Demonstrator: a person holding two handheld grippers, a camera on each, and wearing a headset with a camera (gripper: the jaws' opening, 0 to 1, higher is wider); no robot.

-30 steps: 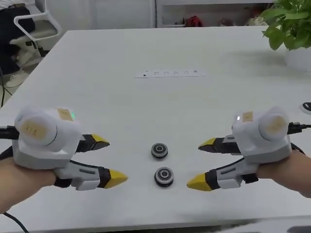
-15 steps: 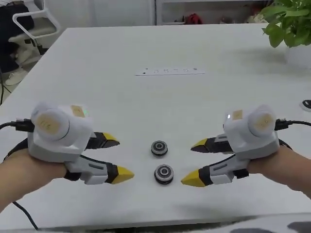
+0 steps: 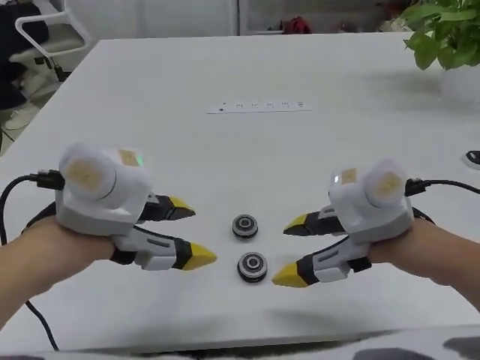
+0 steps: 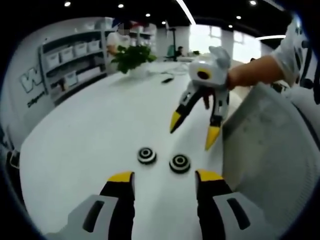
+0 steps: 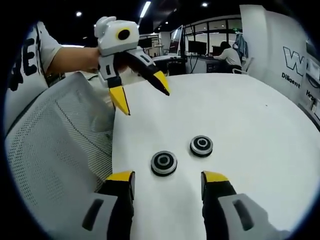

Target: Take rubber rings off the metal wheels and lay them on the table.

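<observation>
Two small metal wheels with black rubber rings lie flat on the white table (image 3: pixel 315 142): a far wheel (image 3: pixel 244 226) (image 4: pixel 146 155) (image 5: pixel 201 145) and a near wheel (image 3: pixel 252 266) (image 4: pixel 180 163) (image 5: pixel 164 163). My left gripper (image 3: pixel 193 232) (image 4: pixel 165 176) (image 5: pixel 143 96) is open just left of them, its yellow tips apart and holding nothing. On the other side, my right gripper (image 3: pixel 289 251) (image 5: pixel 167 176) (image 4: pixel 193 131) is open too and empty, pointing at the wheels. Neither gripper touches a wheel.
A flat white strip with small marks (image 3: pixel 260 107) lies mid-table. A potted plant (image 3: pixel 442 34) stands at the far right corner, and a small dark object (image 3: pixel 472 159) sits at the right edge. A chair (image 3: pixel 45 37) is beyond the far left corner.
Both grippers have moved inward toward the two wheels, narrowing the gap on each side. The wheels have stayed where they were.
</observation>
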